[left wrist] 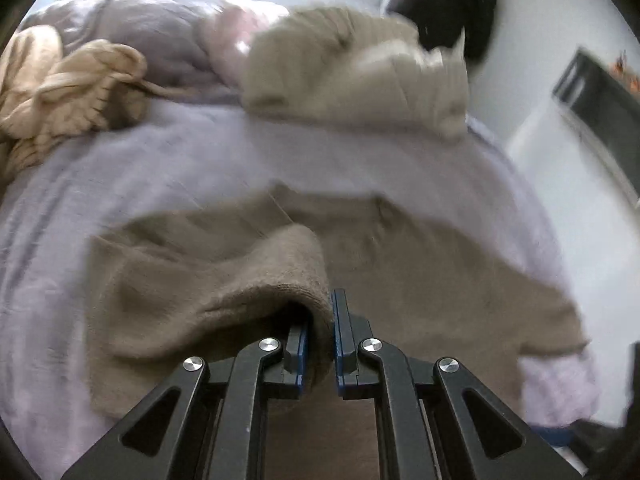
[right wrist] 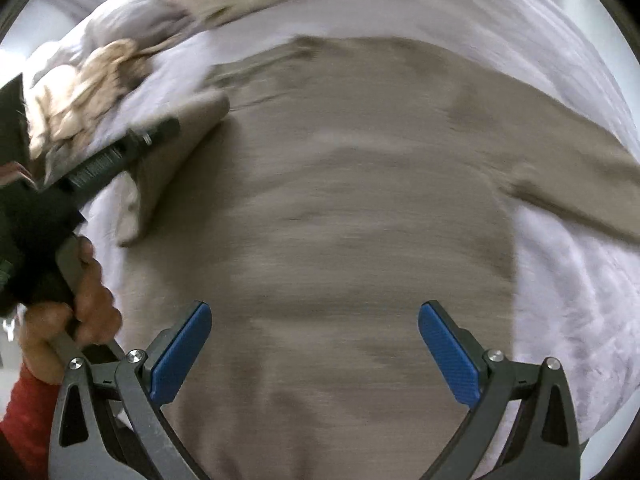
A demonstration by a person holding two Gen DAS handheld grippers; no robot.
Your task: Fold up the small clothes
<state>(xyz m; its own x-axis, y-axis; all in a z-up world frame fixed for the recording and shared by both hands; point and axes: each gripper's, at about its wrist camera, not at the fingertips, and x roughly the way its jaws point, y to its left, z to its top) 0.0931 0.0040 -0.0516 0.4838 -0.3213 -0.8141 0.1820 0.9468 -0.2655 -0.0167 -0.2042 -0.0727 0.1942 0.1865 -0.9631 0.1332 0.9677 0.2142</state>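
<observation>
Lying spread across a lilac-sheeted bed [right wrist: 560, 300], the taupe knit sweater [right wrist: 340, 220] occupies most of the right wrist view, body flat and one sleeve [right wrist: 580, 196] trailing off toward the right edge.

Left gripper [left wrist: 320, 344]: jaws drawn nearly together, pinching a raised fold of the sweater [left wrist: 256, 272] between the blue pads. The cloth rises from the bed surface to the fingertips in a soft ridge. In the right wrist view this same gripper [right wrist: 160, 130] enters from the left, meeting a doubled-over edge of the sweater at its left side; a hand [right wrist: 76, 304] grips its handle, and a red sleeve [right wrist: 28, 412] shows at the wrist.

Right gripper [right wrist: 316, 340]: jaws spread wide, nothing between the blue pads [right wrist: 448, 356]. It is positioned over the lower body of the sweater; contact with the fabric cannot be determined.

Other items noted on the bed, beyond the sweater: a cream ruffled garment [left wrist: 68, 92] at the left, a lighter beige knit piece [left wrist: 352, 76] farther back, and a bunched grey-lilac duvet [left wrist: 152, 36] behind. Both views are motion-blurred.
</observation>
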